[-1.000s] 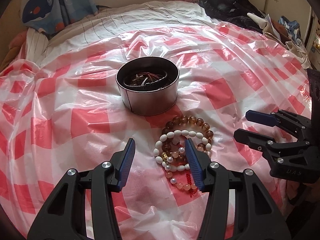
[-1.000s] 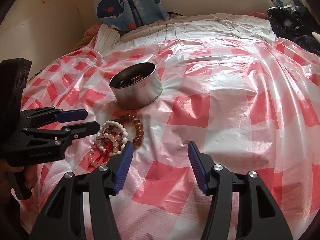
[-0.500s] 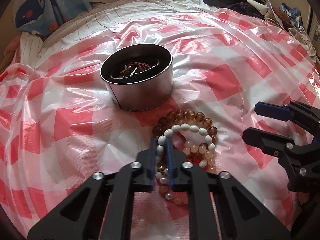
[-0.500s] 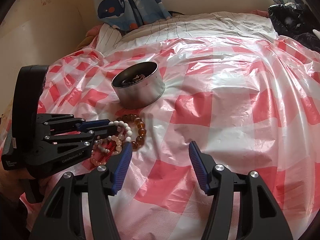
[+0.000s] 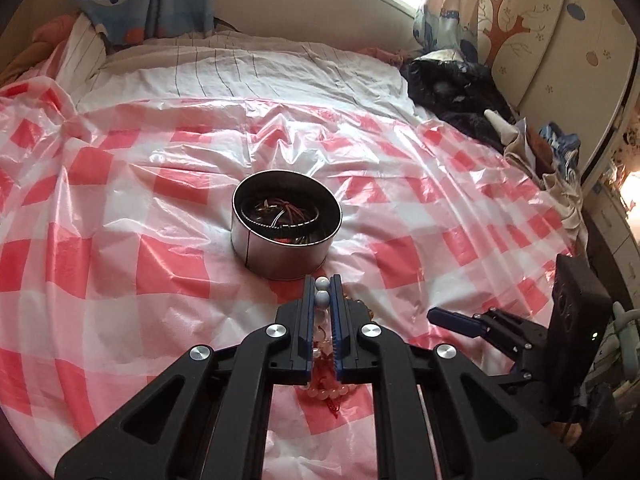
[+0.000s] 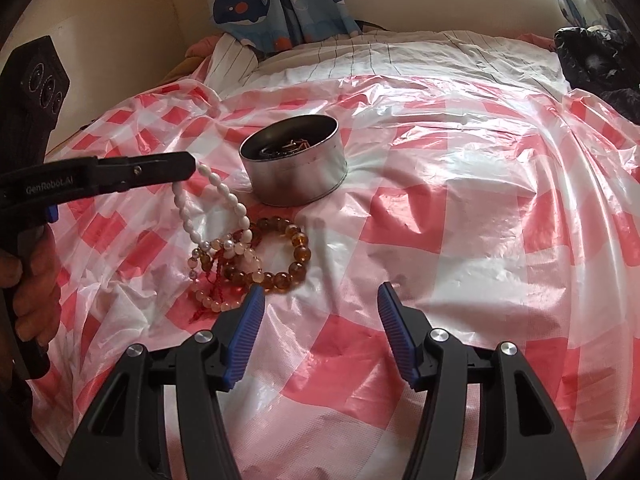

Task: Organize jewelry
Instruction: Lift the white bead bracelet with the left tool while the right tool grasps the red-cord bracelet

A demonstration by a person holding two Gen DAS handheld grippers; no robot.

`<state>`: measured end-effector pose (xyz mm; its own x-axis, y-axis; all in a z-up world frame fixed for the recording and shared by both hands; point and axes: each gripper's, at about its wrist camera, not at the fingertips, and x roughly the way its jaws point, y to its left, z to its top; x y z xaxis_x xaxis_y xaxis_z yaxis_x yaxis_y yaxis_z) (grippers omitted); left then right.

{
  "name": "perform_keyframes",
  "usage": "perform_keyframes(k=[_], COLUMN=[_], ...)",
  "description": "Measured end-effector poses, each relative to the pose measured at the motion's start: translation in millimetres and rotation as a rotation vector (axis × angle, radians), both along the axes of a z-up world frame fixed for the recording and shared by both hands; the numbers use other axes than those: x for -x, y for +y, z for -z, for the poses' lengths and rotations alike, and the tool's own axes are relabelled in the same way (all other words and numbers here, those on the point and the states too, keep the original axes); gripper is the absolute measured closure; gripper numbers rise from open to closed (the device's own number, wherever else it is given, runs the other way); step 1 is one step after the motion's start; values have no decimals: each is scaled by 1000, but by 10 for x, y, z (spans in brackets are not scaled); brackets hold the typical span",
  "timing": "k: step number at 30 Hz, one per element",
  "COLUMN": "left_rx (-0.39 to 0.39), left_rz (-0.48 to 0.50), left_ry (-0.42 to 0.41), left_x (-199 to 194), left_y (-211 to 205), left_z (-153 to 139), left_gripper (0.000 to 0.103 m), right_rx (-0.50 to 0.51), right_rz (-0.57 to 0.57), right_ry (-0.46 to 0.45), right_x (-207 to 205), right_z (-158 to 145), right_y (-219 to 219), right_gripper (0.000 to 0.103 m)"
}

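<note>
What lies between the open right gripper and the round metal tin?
In the right wrist view, a pile of bead bracelets lies between the right gripper and the round metal tin, on the red-checked plastic sheet.

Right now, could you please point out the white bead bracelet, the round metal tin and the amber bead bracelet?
white bead bracelet [image 6: 224,196]: right wrist view, on its hanging strand.
round metal tin [image 6: 304,178]: right wrist view, on its side wall.
amber bead bracelet [image 6: 301,251]: right wrist view, on a right-side bead.

black claws [image 6: 320,334] – blue ribbed pads [image 6: 394,330], silver screws
</note>
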<state>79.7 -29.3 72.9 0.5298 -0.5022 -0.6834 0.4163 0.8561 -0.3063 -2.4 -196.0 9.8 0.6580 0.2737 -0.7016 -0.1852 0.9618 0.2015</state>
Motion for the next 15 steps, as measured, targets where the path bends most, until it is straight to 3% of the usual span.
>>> perform_keyframes(k=[2,7,15], left_rx=[-9,69,69], left_rz=[-23,-66,-105], left_ry=[-9,-24,-30], left_x=[-3,-9,-11], left_y=[34,206,346], left_z=[-23,-122,-191], left_gripper=[97,97,96], right_rx=[0,29,19], right_rz=[-18,-103,-143], right_ry=[-21,-77,-93], right_x=[19,86,46], right_z=[-31,-93,-130], right_y=[34,252,380], right_gripper=[46,46,46])
